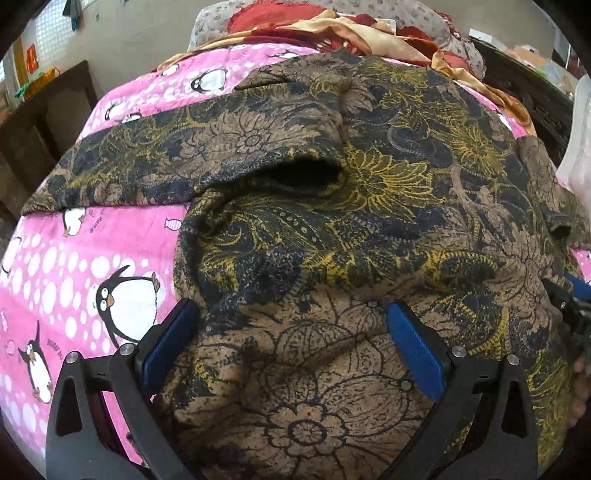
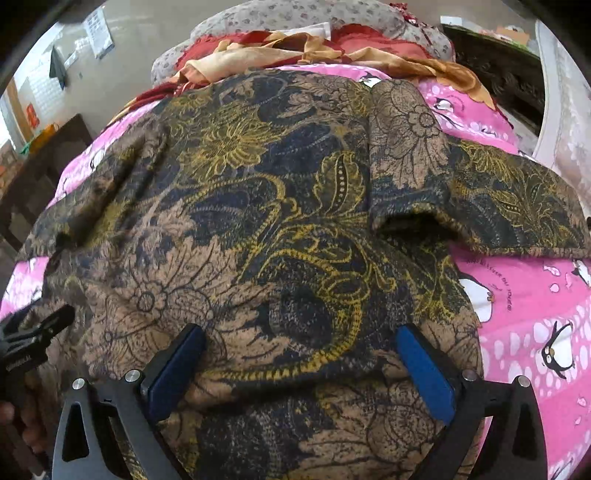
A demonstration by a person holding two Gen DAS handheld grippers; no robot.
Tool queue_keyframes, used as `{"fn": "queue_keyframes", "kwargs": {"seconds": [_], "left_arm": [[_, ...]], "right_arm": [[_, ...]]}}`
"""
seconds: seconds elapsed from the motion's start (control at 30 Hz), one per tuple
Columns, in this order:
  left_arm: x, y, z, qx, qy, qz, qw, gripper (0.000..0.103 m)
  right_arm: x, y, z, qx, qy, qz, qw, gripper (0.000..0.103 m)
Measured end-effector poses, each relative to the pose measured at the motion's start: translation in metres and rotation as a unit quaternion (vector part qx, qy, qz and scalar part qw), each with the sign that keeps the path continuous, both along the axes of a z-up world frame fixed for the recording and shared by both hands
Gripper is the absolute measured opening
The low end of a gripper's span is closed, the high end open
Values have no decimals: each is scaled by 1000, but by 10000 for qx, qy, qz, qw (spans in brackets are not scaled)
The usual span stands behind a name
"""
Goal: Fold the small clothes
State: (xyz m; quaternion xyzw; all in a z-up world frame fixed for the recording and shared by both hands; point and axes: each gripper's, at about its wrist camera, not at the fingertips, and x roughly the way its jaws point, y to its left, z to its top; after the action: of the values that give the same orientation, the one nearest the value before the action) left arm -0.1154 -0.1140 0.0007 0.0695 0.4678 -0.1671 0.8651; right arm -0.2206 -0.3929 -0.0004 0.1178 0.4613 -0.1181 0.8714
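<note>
A brown, black and yellow batik shirt (image 1: 332,206) lies spread on a pink penguin blanket (image 1: 74,266); it also fills the right wrist view (image 2: 258,229). One sleeve (image 1: 147,158) stretches left in the left wrist view, the other sleeve (image 2: 517,206) stretches right in the right wrist view. My left gripper (image 1: 291,317) is open, its blue pads (image 1: 413,339) straddling the near hem. My right gripper (image 2: 301,343) is open over the hem too, blue pads (image 2: 424,373) wide apart. Each gripper shows at the edge of the other's view (image 1: 572,306) (image 2: 33,336).
A heap of red, tan and grey floral bedding (image 1: 332,26) lies at the far end of the bed, also in the right wrist view (image 2: 295,44). Dark wooden furniture (image 1: 44,122) stands left; a carved dark headboard (image 2: 498,77) and white fabric (image 2: 565,110) stand right.
</note>
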Motion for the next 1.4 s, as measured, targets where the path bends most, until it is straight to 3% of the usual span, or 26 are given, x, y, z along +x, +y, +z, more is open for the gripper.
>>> {"fn": "queue_keyframes", "kwargs": {"seconds": [0.37, 0.5, 0.73, 0.83, 0.97, 1.27, 1.4], "left_arm": [[8, -3, 3, 90, 294, -56, 9995, 103], [10, 11, 18, 184, 375, -40, 9991, 103], [20, 36, 73, 3, -38, 349, 9994, 103], [20, 44, 84, -36, -170, 366, 9992, 103], [22, 54, 88, 17, -223, 461, 9987, 103], [29, 66, 86, 81, -222, 610, 9979, 103], [34, 63, 83, 102, -185, 627, 9978, 103]], "right_arm": [[-5, 0, -6, -30, -86, 126, 9999, 103], [4, 5, 13, -191, 291, 43, 9994, 103], [3, 34, 111, -382, -978, -14, 9945, 103], [13, 54, 124, -544, -1290, 251, 9898, 103], [23, 68, 107, -731, -1305, 361, 9881, 103], [27, 68, 35, -1229, -1018, 176, 9870, 103], [34, 63, 28, -1249, -844, 49, 9886, 103]]}}
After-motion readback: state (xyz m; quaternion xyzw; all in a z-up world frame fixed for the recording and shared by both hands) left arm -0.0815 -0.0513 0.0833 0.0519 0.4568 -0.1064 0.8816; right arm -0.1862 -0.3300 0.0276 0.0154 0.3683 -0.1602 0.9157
